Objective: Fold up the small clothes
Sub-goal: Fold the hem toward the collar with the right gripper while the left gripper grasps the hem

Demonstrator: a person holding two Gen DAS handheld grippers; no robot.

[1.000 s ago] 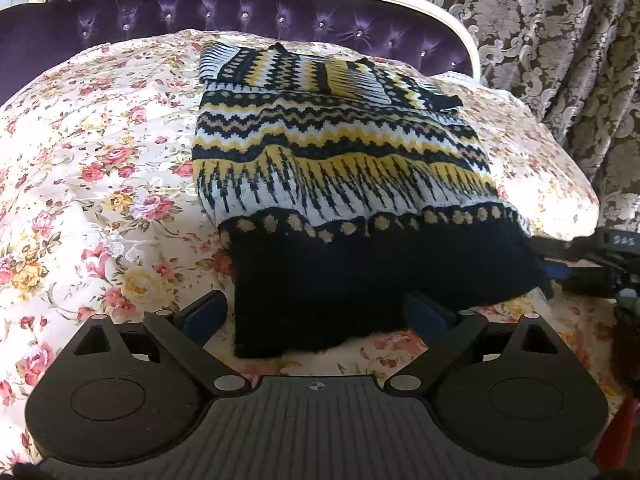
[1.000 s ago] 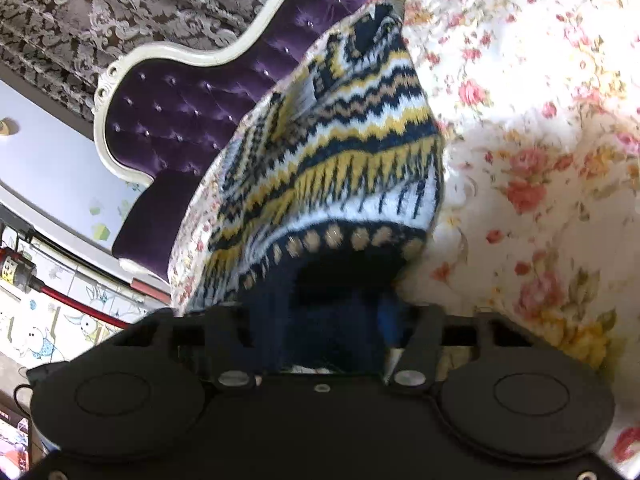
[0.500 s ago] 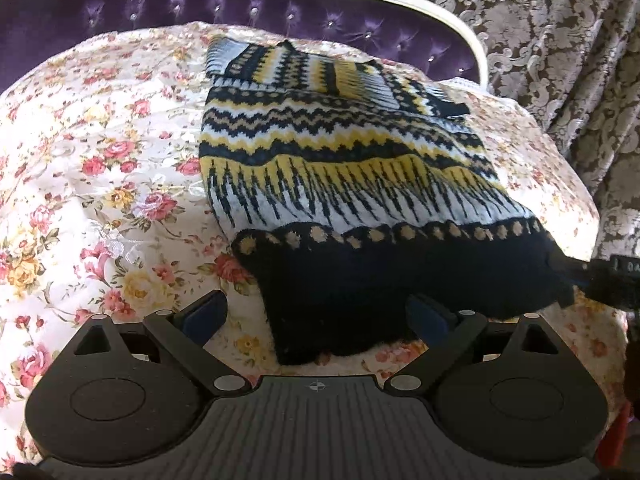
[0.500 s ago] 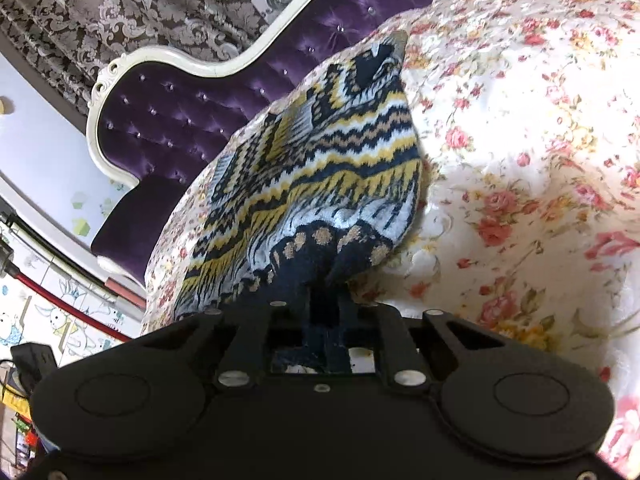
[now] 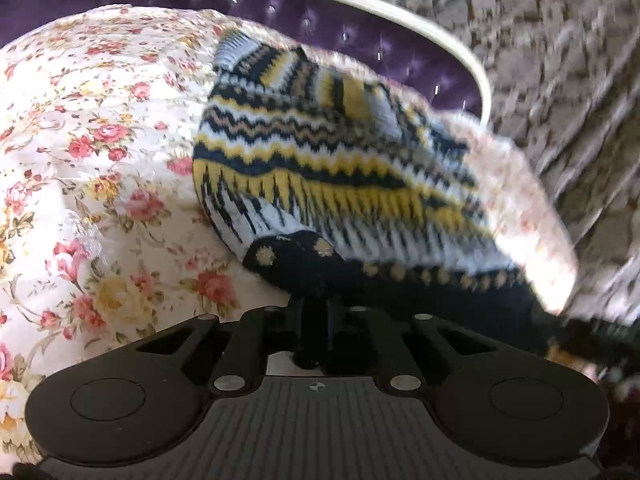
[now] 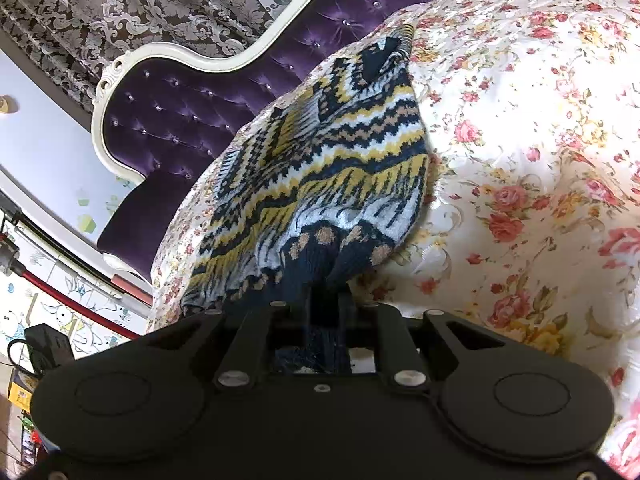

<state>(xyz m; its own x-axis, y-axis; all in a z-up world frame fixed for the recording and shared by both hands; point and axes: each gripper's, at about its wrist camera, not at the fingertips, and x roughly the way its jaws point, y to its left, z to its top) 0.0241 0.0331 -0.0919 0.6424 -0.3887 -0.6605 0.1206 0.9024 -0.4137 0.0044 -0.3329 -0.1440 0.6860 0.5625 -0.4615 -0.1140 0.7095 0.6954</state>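
Observation:
A small knitted sweater (image 5: 340, 176) with navy, yellow, white and tan zigzag bands lies on a floral bedspread (image 5: 100, 160). Its navy hem faces me. My left gripper (image 5: 316, 308) is shut on the near left corner of that hem, and the knit bunches up at the pinch. In the right wrist view the same sweater (image 6: 340, 160) rises in a fold from my right gripper (image 6: 324, 300), which is shut on the other hem corner. Dark ribbed cloth fills the gap between its fingers. The left wrist view is blurred at the right side.
A purple tufted headboard (image 6: 180, 100) with a white frame stands behind the bed, and a patterned curtain (image 5: 560, 60) hangs behind it. The bedspread (image 6: 520, 120) spreads wide to the right of the sweater. A red hose (image 6: 60, 296) and a black box sit low at the left.
My left gripper went from wide open to shut on the hem corner, which now puckers and lifts. The right gripper's fingers closed tight on the hem, and its view has rolled a little.

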